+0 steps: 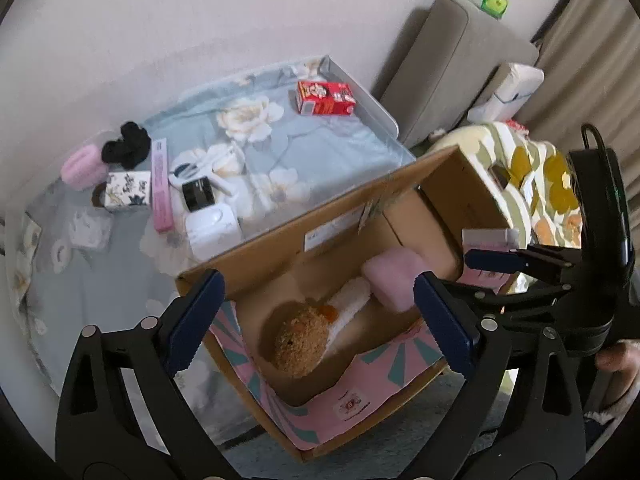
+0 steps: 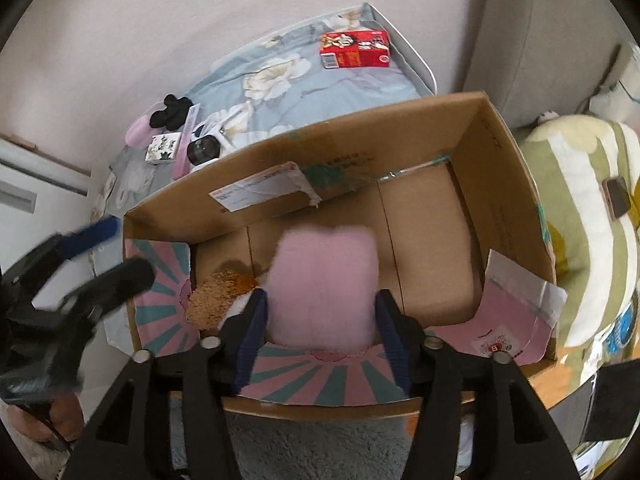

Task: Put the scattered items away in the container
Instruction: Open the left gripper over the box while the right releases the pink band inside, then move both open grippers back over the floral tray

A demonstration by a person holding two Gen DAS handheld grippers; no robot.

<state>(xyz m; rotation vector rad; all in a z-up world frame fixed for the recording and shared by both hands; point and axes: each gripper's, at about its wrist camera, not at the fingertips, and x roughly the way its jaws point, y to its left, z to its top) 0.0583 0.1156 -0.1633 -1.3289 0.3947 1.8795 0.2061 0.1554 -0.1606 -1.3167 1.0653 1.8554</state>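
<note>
An open cardboard box (image 1: 280, 240) (image 2: 360, 136) with pink printed flaps stands below both grippers. On its bottom lie a brown and white plush toy (image 1: 300, 340) (image 2: 212, 300) and a pink fluffy item (image 1: 394, 280) (image 2: 324, 280). My left gripper (image 1: 318, 278) (image 2: 116, 252) hangs open over the plush, holding nothing. My right gripper (image 2: 322, 296) (image 1: 480, 276) is over the box's right part; the pink item shows between its fingers but lies loose below them. On the flowered cloth (image 1: 320, 152) behind lie a red carton (image 1: 326, 98), a black fabric piece (image 1: 124, 146), a pink pouch (image 1: 82, 166), a long pink box (image 1: 161, 184), a black jar (image 1: 198, 194) and a white box (image 1: 212, 232).
A grey sofa (image 1: 452, 64) stands at the back right, and a flower-patterned cushion (image 1: 540, 184) lies right of the box. A person's hand (image 1: 616, 354) holds the right gripper. Grey shaggy rug (image 2: 320, 440) lies in front of the box.
</note>
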